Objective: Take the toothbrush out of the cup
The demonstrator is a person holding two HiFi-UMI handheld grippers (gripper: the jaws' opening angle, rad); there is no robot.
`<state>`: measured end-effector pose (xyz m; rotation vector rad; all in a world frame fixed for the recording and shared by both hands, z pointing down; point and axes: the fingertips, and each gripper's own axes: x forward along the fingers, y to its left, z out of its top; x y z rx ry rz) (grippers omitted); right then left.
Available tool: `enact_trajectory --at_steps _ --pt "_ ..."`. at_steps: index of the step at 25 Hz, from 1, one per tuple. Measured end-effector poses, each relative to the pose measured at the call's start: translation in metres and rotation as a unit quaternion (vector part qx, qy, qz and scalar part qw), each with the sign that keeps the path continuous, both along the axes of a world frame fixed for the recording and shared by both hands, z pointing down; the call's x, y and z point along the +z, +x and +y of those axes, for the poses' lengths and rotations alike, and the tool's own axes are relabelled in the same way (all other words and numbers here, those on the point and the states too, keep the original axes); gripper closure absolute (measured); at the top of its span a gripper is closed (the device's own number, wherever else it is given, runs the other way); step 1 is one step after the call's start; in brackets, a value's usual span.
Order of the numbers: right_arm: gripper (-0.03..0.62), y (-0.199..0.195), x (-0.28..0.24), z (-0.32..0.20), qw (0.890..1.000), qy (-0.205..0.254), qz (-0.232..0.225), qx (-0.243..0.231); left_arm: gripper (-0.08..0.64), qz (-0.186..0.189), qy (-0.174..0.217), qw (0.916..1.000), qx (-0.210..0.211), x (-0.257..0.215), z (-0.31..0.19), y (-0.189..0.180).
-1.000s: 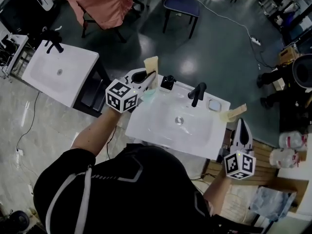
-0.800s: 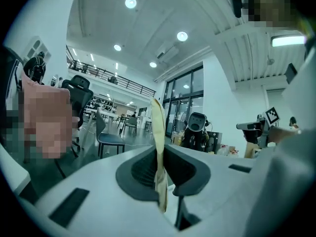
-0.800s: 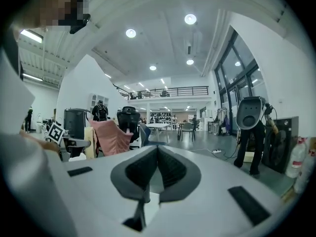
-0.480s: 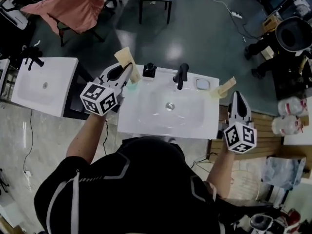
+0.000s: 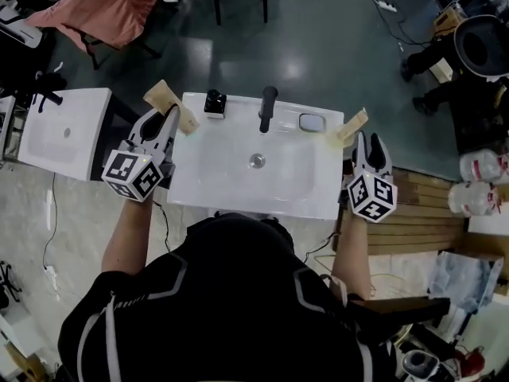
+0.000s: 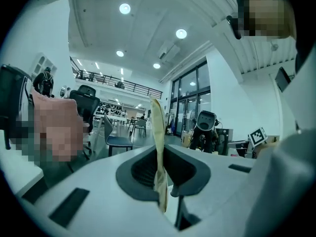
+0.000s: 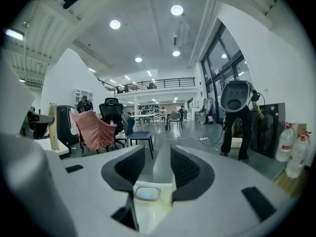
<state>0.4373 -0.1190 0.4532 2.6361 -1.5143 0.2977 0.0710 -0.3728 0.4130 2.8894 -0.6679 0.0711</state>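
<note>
No toothbrush or cup can be made out in any view. My left gripper (image 5: pixel 161 116) hovers off the back left corner of the white sink top (image 5: pixel 238 189). It is shut on a thin tan strip (image 5: pixel 171 102) that stands upright between its pads (image 6: pixel 157 132). My right gripper (image 5: pixel 367 139) is at the sink's right edge, just right of a second tan strip (image 5: pixel 350 126). Its jaws are opening, and the right gripper view shows nothing between them (image 7: pixel 157 167).
A black faucet (image 5: pixel 268 106), a small black object (image 5: pixel 214 102) and a small dish (image 5: pixel 312 122) line the back of the sink. A second sink (image 5: pixel 56 138) stands to the left, wooden slats (image 5: pixel 421 213) and bottles (image 5: pixel 481 165) to the right. Chairs (image 5: pixel 103 6) stand beyond.
My right gripper has moved forward along the sink's right side, and its jaws have gone from shut to apart. The left gripper keeps its hold on the strip and has shifted slightly.
</note>
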Motion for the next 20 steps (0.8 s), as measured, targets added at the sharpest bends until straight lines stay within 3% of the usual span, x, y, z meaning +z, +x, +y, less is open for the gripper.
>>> enact_trajectory --at_steps 5,15,20 --pt "0.388 0.033 0.047 -0.005 0.999 -0.025 -0.02 -0.024 0.526 -0.014 -0.005 0.9987 -0.049 0.003 0.024 0.005" --pt "0.385 0.077 0.128 -0.028 0.993 -0.061 -0.059 -0.081 0.525 -0.041 -0.029 0.9907 -0.127 0.025 0.077 0.016" --pt "0.433 0.084 0.151 -0.04 0.99 -0.074 -0.067 -0.101 0.526 -0.056 -0.033 0.988 -0.14 0.033 0.098 0.014"
